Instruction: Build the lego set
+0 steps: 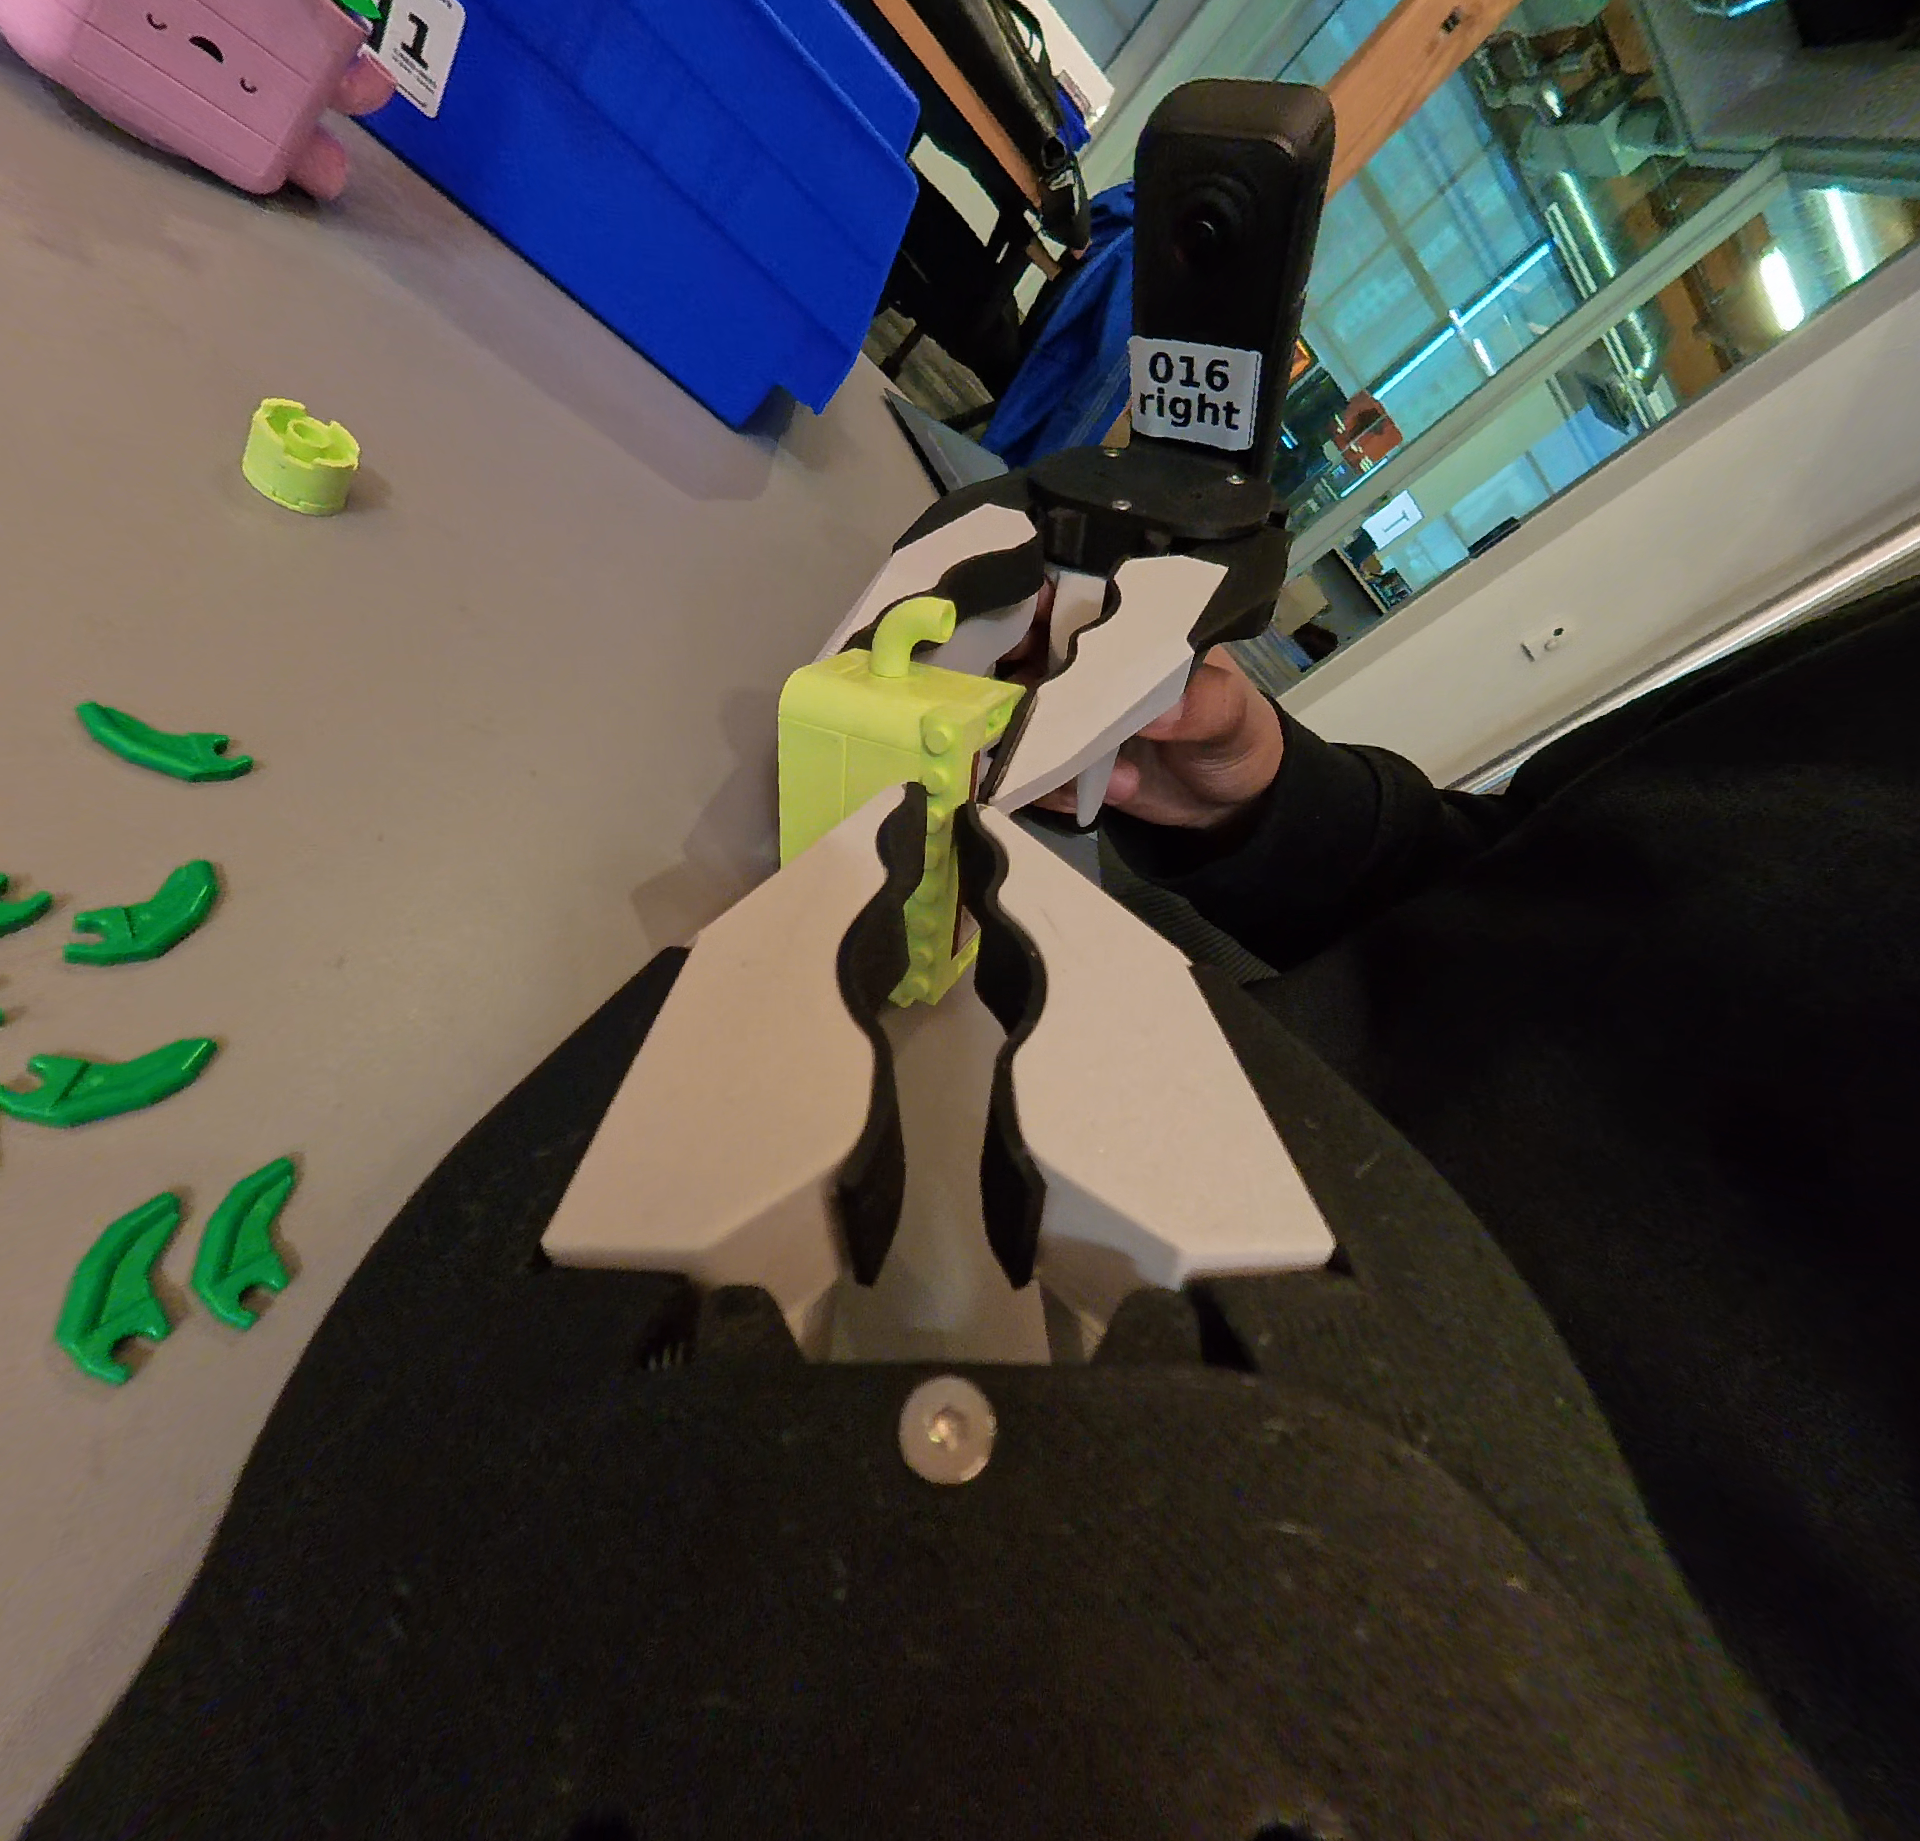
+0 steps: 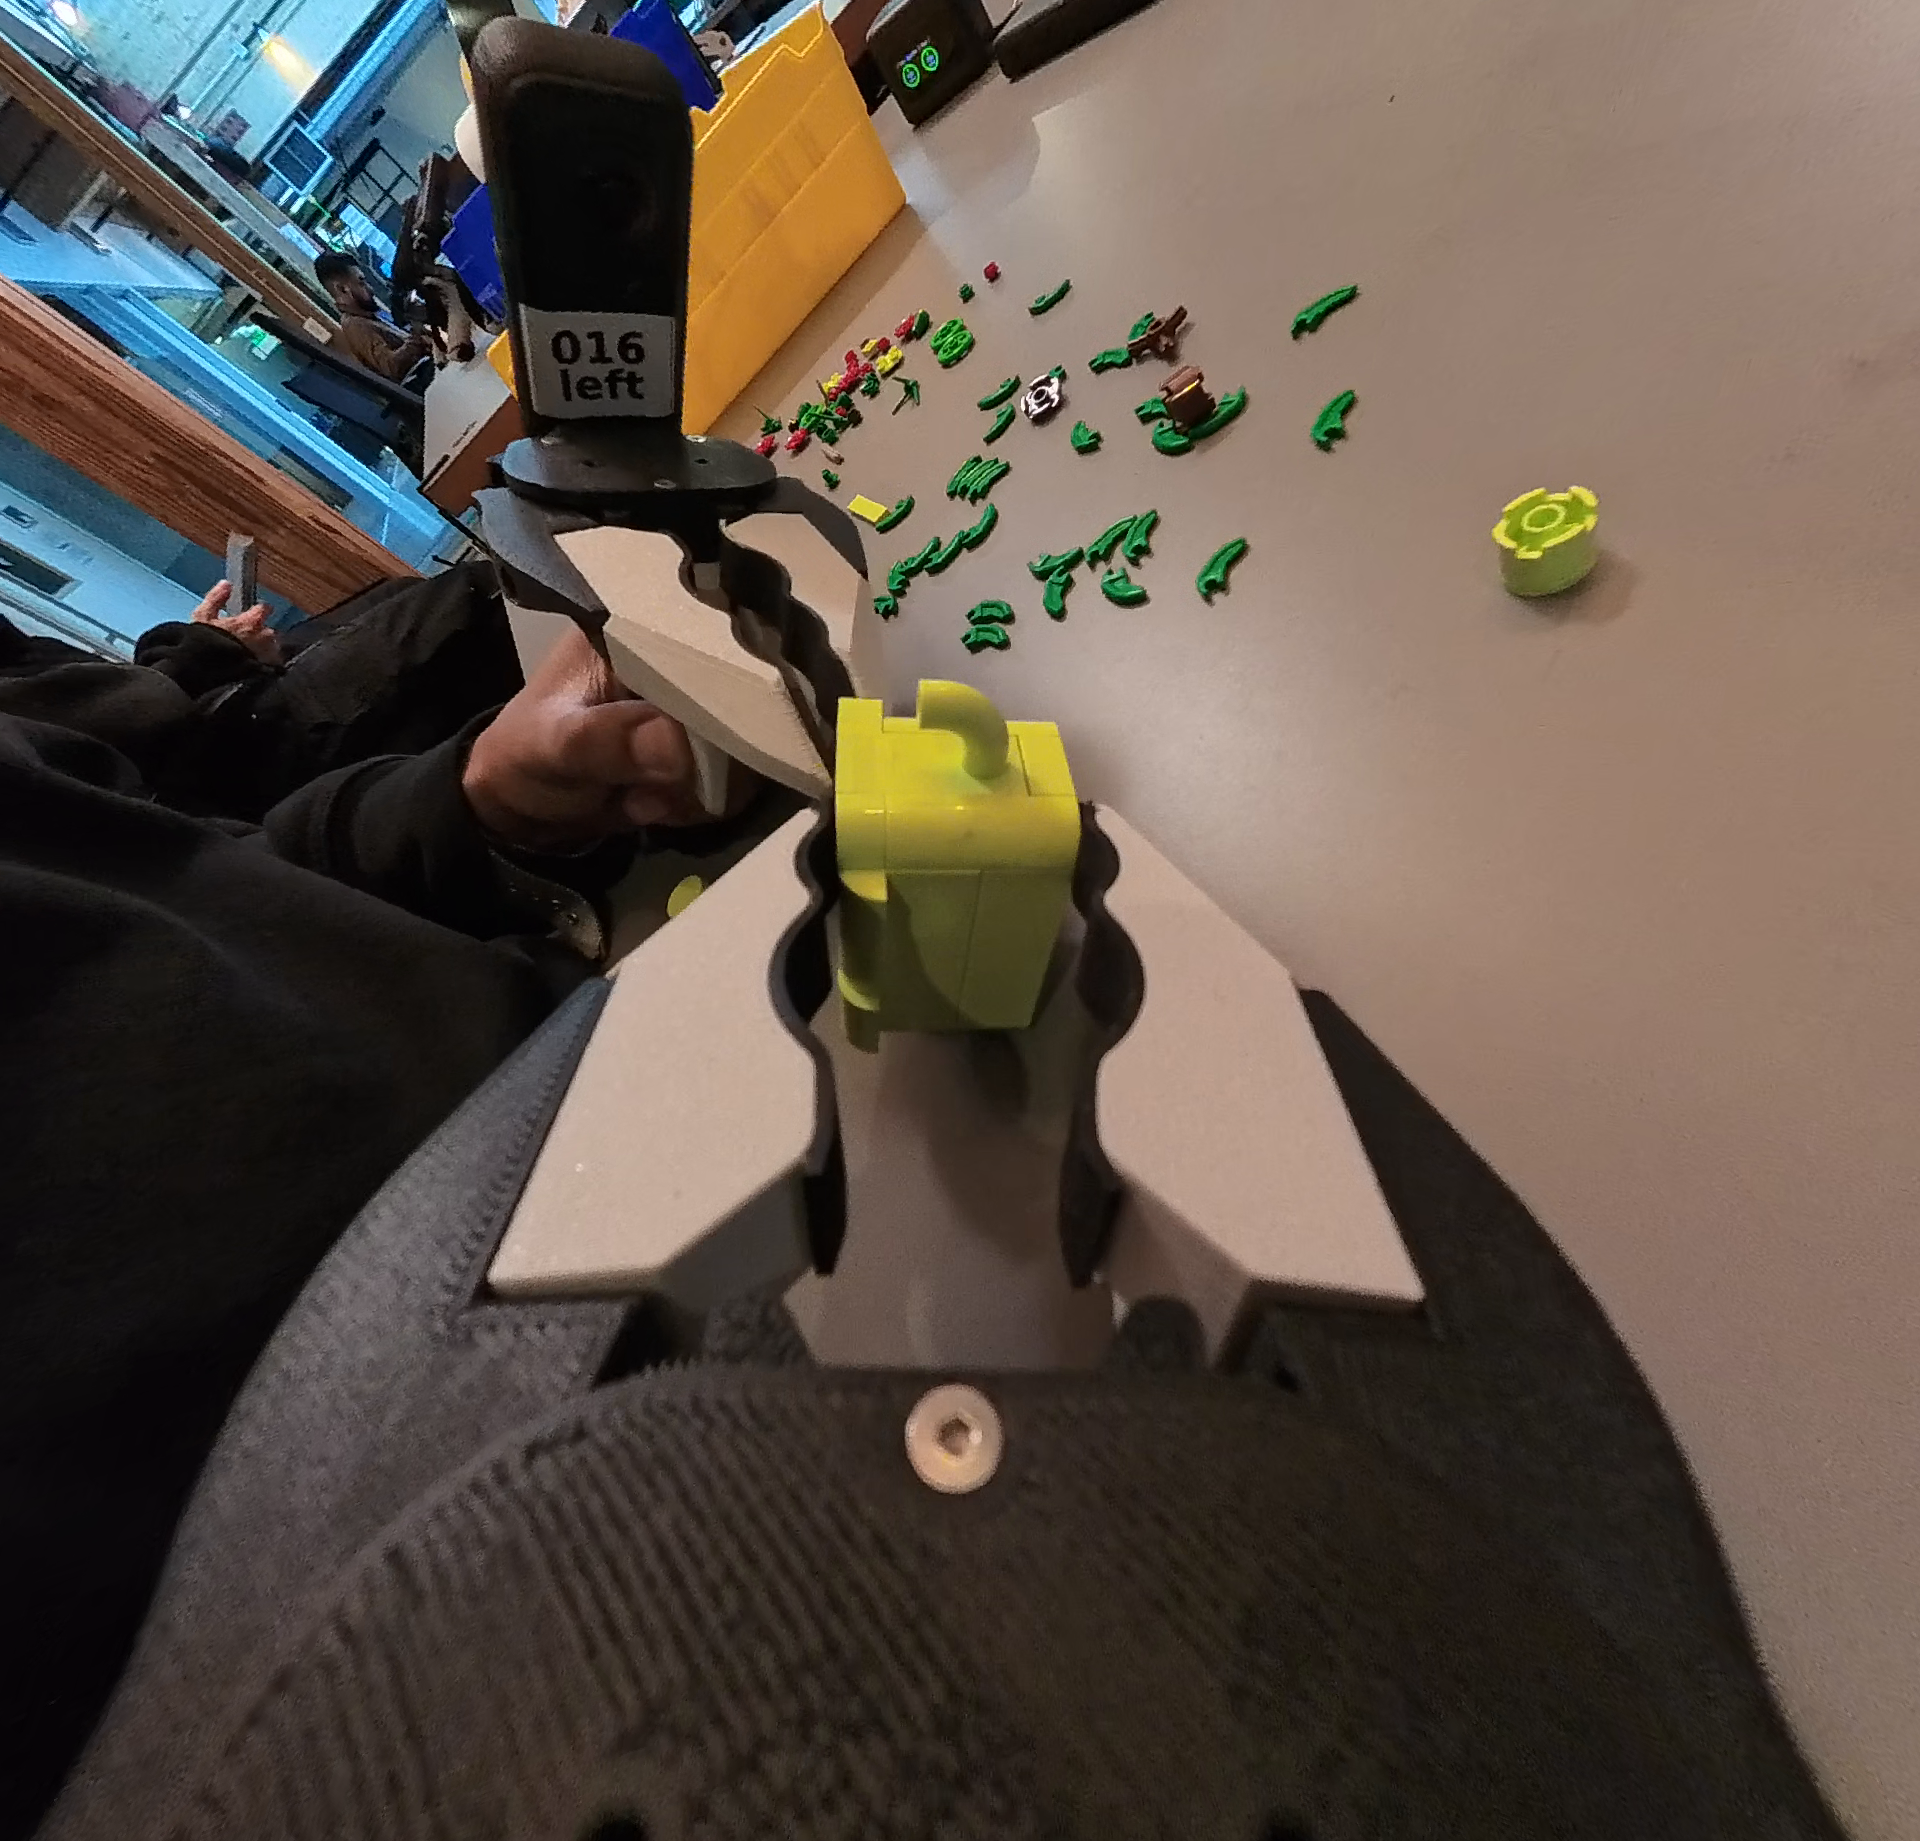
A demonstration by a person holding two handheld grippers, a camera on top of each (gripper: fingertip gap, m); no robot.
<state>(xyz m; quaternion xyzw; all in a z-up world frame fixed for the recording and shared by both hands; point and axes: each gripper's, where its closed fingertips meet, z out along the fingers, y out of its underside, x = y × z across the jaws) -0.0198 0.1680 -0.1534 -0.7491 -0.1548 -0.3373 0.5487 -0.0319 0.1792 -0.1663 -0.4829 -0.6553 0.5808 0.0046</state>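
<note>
Closest to each lens is my own tool. Through the right wrist view my right gripper (image 2: 951, 918) is clamped across the broad smooth faces of the lime block assembly (image 2: 951, 887), which is held up off the grey table (image 2: 1558, 856). Through the left wrist view my left gripper (image 1: 940, 856) is pinched on the narrow studded edge of that same assembly (image 1: 862, 752), so both tools hold 1 piece between them.

I judge the assembly light and rigid, but its faces are glossy, so it could slip or twist under a loose squeeze. Its seams suggest several bricks pressed together, and prying sideways could pop them apart. The curved hook (image 2: 971, 731) on top looks like the weakest part. I would keep hold of the flat sides, never the hook.

Only the left view shows the stud column and a reddish-brown sliver beside it, plus the pink box (image 1: 197, 56) and blue bin (image 1: 644, 150) at the far left. Only the right view shows the wide scatter of green leaf pieces (image 2: 1091, 544) and the yellow bin (image 2: 790, 191). Both show the round lime piece (image 2: 1545, 541) lying well apart.
</note>
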